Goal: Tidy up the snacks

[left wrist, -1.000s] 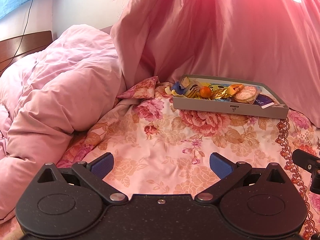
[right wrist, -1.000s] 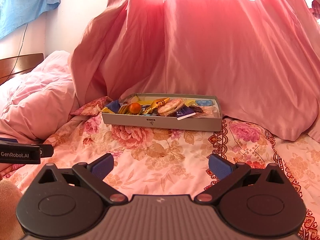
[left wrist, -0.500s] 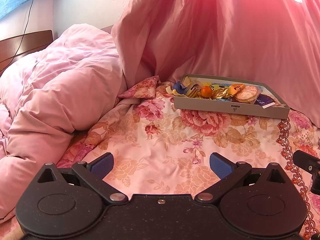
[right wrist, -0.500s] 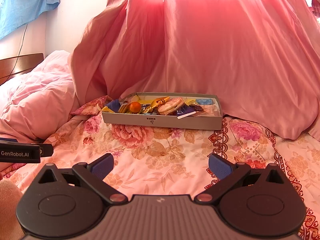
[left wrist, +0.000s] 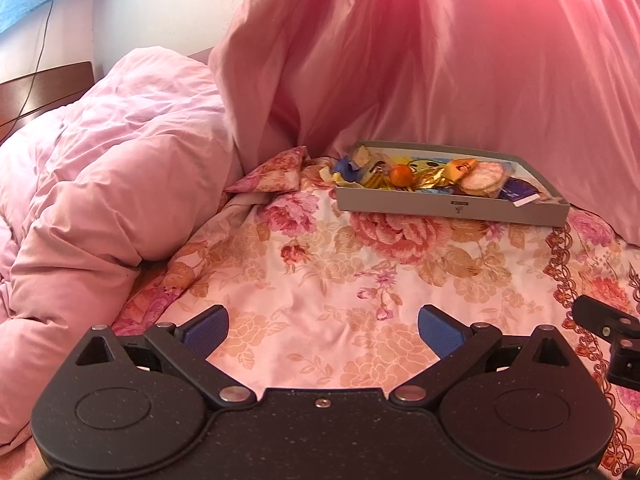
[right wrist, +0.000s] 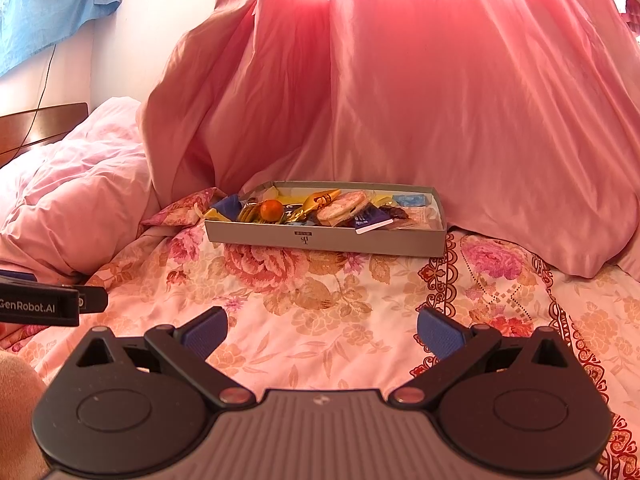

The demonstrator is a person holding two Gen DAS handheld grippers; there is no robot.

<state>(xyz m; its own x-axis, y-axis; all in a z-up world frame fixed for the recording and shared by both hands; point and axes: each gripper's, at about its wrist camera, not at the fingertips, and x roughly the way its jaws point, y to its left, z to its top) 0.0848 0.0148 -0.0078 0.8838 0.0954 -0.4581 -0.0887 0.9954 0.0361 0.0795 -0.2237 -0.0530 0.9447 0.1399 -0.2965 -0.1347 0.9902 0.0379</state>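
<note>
A shallow grey box (left wrist: 452,209) (right wrist: 324,240) sits on the floral bedspread at the foot of a pink curtain. It holds a heap of snacks: a small orange fruit (left wrist: 401,175) (right wrist: 271,210), a round pink-wrapped cake (left wrist: 482,175) (right wrist: 343,205), a gold packet (right wrist: 320,199), a dark blue packet (right wrist: 370,219) and several other wrappers. My left gripper (left wrist: 322,330) is open and holds nothing, well short of the box. My right gripper (right wrist: 322,330) is also open and holds nothing, facing the box from a similar distance.
A bunched pink duvet (left wrist: 100,184) rises at the left. The pink curtain (right wrist: 420,88) hangs right behind the box. A small floral pillow (left wrist: 276,176) lies left of the box. Flat bedspread (right wrist: 320,288) lies between grippers and box. The other gripper's side (right wrist: 44,304) shows at the left edge.
Both views have drifted very slightly; the box sits a touch higher in the frames. Nothing was picked up or let go.
</note>
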